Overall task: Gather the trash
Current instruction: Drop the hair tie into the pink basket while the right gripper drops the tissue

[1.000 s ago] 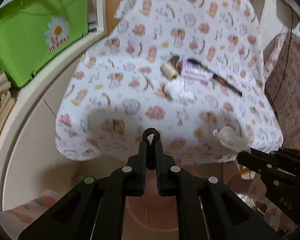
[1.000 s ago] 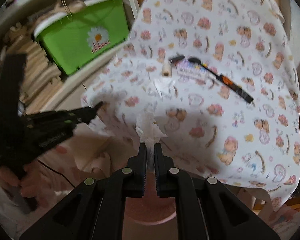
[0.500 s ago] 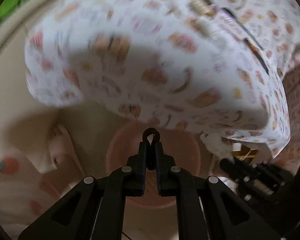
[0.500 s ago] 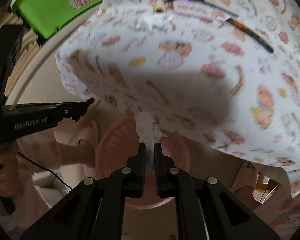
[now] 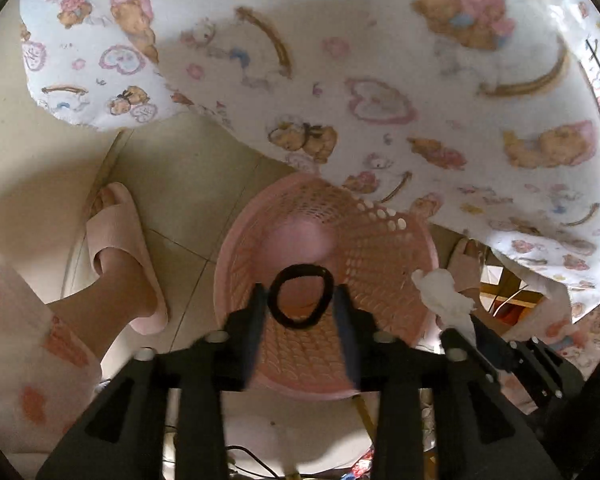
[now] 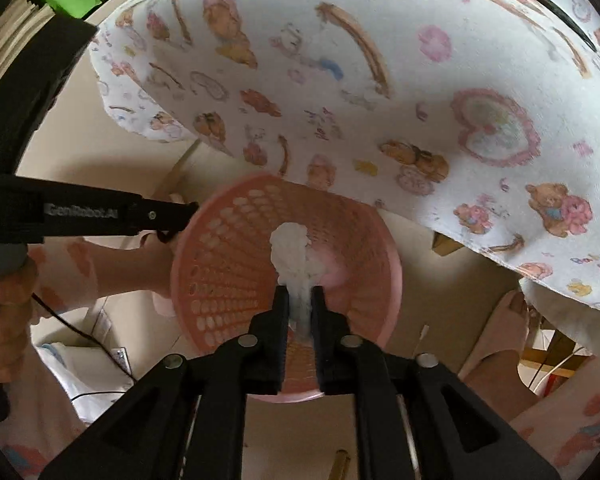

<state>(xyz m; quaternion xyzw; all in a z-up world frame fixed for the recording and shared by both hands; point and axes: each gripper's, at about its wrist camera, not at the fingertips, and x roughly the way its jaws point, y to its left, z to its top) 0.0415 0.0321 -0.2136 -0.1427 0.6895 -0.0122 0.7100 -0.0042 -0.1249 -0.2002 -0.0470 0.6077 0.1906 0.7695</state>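
Both tongs point down over the pink perforated plastic basket (image 5: 384, 264): left tongs (image 5: 300, 300), just opened, stand apart around the black elastic hair loop (image 5: 300, 300); right tongs (image 6: 299, 304), jaws easing apart, flank the crumpled white tissue (image 6: 294, 252).

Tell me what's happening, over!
Left gripper fingers opening, hair tie loose between them. Right gripper loosening on tissue. Both over basket. Nothing blocking.

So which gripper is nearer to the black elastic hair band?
Left. The black elastic hair band sits between the left gripper's opening jaws; the right gripper, loosening on white crumpled tissue, is beside it.
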